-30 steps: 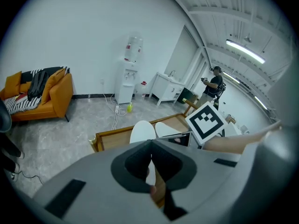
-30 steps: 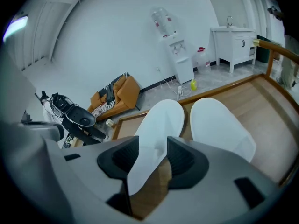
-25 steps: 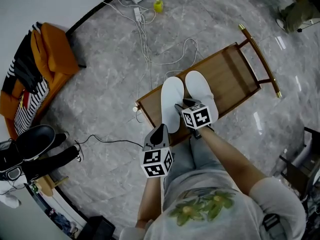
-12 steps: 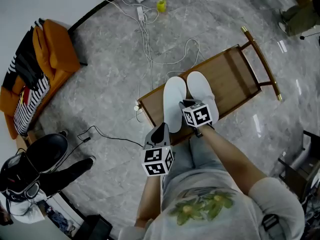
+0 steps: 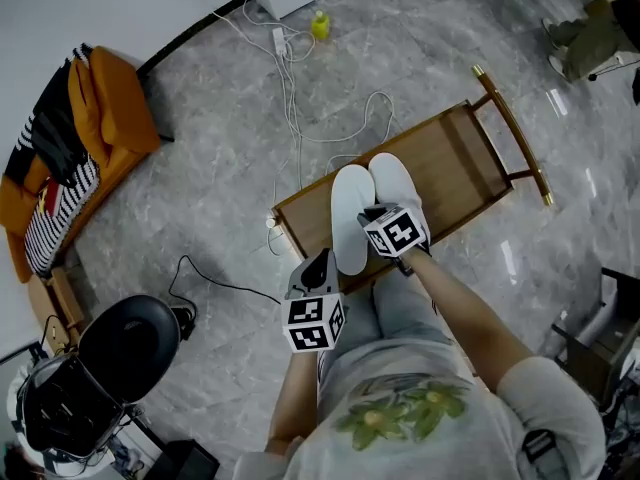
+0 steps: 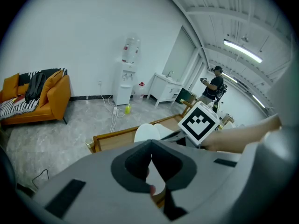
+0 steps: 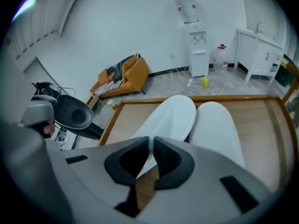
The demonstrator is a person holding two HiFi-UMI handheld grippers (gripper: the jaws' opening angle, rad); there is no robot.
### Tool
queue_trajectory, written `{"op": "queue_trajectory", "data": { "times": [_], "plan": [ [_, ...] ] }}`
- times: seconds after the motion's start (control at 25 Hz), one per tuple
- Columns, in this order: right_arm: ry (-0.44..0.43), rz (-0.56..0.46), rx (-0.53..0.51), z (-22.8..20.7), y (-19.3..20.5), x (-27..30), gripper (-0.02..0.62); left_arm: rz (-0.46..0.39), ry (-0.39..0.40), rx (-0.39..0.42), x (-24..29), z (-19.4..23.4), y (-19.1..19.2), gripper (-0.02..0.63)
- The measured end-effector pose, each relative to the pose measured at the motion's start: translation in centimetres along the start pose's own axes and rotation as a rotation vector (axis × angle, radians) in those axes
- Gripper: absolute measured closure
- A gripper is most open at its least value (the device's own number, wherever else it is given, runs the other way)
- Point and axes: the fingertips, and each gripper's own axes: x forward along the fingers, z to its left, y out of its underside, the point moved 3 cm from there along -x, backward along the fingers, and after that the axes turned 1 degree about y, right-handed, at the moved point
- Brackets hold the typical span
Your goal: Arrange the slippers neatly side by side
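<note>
The right gripper (image 5: 368,213) clamped on the heel edge of the left-hand slipper (image 5: 349,223), its jaws having just closed with a thin sliver of white fabric caught between the pads. The slipper lay flat on a low wooden table (image 5: 465,153), its toe pointing away from the person. The right-hand slipper (image 5: 394,180), also white, rested just beside it. The two touched at the toes, with a narrow dark gap between them nearer the heels.

The left gripper (image 5: 320,260) hovered off the table's near edge, closer to the person, with its jaws pressed together and nothing between them. In the left gripper view the pale slippers showed beyond its closed tips.

The table stood on a grey marble floor (image 5: 200,198). White cables (image 5: 296,98) trailed from its far side toward a yellow bottle (image 5: 319,26) by the wall. An orange sofa (image 5: 112,108) draped with striped fabric sat well apart, at the left of the head view.
</note>
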Motion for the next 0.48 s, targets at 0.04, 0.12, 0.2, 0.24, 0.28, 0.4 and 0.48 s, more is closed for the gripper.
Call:
{"op": "queue_trajectory", "data": {
  "times": [0.04, 0.12, 0.2, 0.24, 0.28, 0.4, 0.48],
  "plan": [
    [0.001, 0.011, -0.032, 0.0, 0.0, -0.1, 0.558, -0.001, 0.0, 0.003, -0.1, -0.1, 0.0, 0.592],
    [0.002, 0.038, -0.095, 0.1, -0.3, -0.4, 0.558, -0.001, 0.002, 0.009, -0.4, -0.1, -0.2, 0.591],
    [0.001, 0.065, -0.149, 0.2, -0.5, -0.7, 0.558, 0.0, 0.003, 0.011, -0.7, 0.0, -0.5, 0.591],
    [0.001, 0.076, -0.173, 0.3, -0.6, -0.8, 0.558, 0.0, 0.003, 0.013, -0.8, 0.0, -0.5, 0.591],
    [0.0, 0.084, -0.196, 0.3, -0.6, -0.8, 0.558, 0.0, 0.002, 0.013, -0.9, 0.1, -0.6, 0.592],
    [0.007, 0.116, -0.261, 0.0, -0.4, -0.5, 0.558, -0.002, -0.002, 0.012, -1.2, 0.3, -0.5, 0.592],
    [0.015, 0.127, -0.31, -0.3, -0.3, -0.2, 0.558, -0.002, -0.006, 0.012, -1.4, 0.5, -0.3, 0.591]
  ]
}}
